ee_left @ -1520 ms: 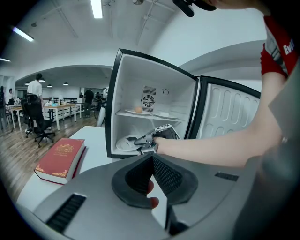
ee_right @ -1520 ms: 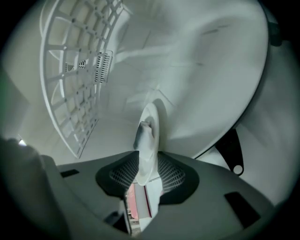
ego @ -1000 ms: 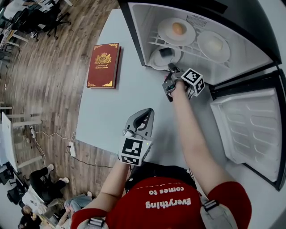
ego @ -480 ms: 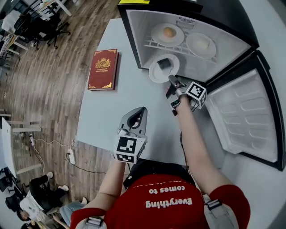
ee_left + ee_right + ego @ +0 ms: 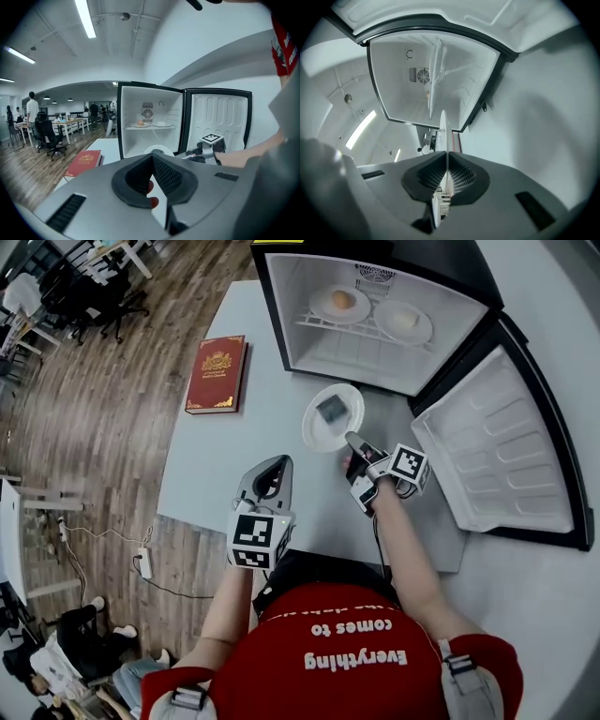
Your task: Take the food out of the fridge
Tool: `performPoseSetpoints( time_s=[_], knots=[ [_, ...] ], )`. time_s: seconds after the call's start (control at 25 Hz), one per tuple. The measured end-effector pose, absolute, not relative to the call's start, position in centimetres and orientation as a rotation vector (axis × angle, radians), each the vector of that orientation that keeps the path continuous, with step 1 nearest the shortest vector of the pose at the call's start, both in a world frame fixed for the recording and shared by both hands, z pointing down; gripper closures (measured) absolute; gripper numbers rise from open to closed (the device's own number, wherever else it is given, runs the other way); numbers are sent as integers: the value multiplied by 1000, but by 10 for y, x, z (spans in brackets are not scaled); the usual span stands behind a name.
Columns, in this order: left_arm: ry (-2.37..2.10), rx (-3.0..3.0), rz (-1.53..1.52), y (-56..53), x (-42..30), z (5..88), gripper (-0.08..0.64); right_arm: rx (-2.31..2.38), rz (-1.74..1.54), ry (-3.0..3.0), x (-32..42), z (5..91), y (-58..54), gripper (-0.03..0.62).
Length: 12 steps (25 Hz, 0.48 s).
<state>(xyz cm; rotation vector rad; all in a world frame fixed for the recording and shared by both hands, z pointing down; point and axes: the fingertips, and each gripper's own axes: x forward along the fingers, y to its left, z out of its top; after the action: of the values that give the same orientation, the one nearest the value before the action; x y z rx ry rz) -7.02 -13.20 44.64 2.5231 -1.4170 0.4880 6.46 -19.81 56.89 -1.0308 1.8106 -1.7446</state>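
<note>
My right gripper (image 5: 353, 442) is shut on the near rim of a white plate (image 5: 323, 427) that carries a dark square piece of food (image 5: 331, 409); the plate hangs over the grey table (image 5: 220, 460) just in front of the open fridge (image 5: 281, 324). In the right gripper view the plate (image 5: 444, 133) stands edge-on between the pads. On the fridge's wire shelf sit two more plates, one with a brown round food (image 5: 343, 299), one with a pale food (image 5: 404, 321). My left gripper (image 5: 275, 465) hovers shut and empty over the table's near part.
The fridge door (image 5: 497, 456) stands swung open at the right. A red book (image 5: 217, 373) lies on the table's left side. The table's near edge runs just below my left gripper. Beyond it are wooden floor, chairs and people.
My right gripper has drawn the plate with the dark food out of the fridge's lower compartment and back over the table. The left gripper has also pulled back toward the person.
</note>
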Motion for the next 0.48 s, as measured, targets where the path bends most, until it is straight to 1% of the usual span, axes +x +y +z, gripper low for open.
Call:
performPoseSetpoints(
  time_s=[0.24, 0.48],
  knots=[
    [-1588, 2383, 505, -116, -119, 448, 561, -982, -1852, 1845, 38, 589, -160, 568],
    [-1747, 2231, 495, -94, -177, 453, 561, -896, -1961, 1894, -15, 610, -152, 568]
  ],
)
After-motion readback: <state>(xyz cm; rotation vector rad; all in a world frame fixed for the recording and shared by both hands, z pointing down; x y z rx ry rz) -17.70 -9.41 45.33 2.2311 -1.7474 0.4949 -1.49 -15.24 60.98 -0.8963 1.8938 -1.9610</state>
